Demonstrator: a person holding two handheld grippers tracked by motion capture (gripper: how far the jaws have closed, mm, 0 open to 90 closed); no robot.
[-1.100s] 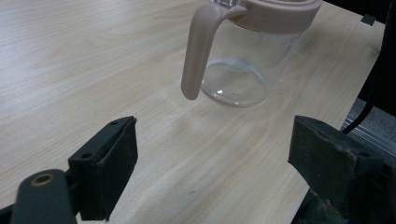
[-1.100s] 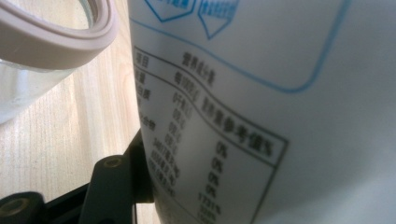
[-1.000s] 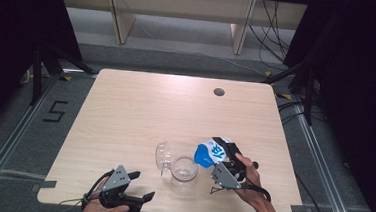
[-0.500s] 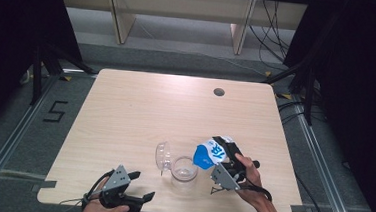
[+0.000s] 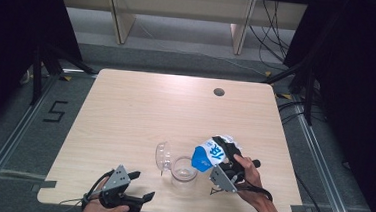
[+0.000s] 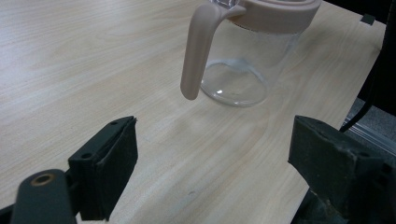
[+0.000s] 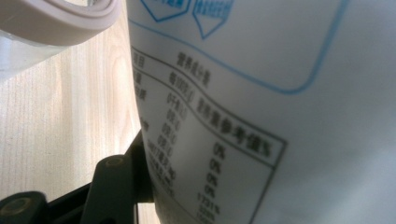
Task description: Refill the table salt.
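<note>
Pouring step in hand. Right gripper (image 5: 220,161) clamps the blue-white carton (image 5: 211,152), tilted over the clear jug's (image 5: 183,171) rim. Left gripper (image 5: 138,185), jaws wide and empty, rests near the jug. Next: likely tip further, spout held above the opening.

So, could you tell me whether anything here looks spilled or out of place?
Nothing looks spilled. The blue and white bag is tipped over the clear jug in the right hand-held gripper, which looks deliberate.
</note>
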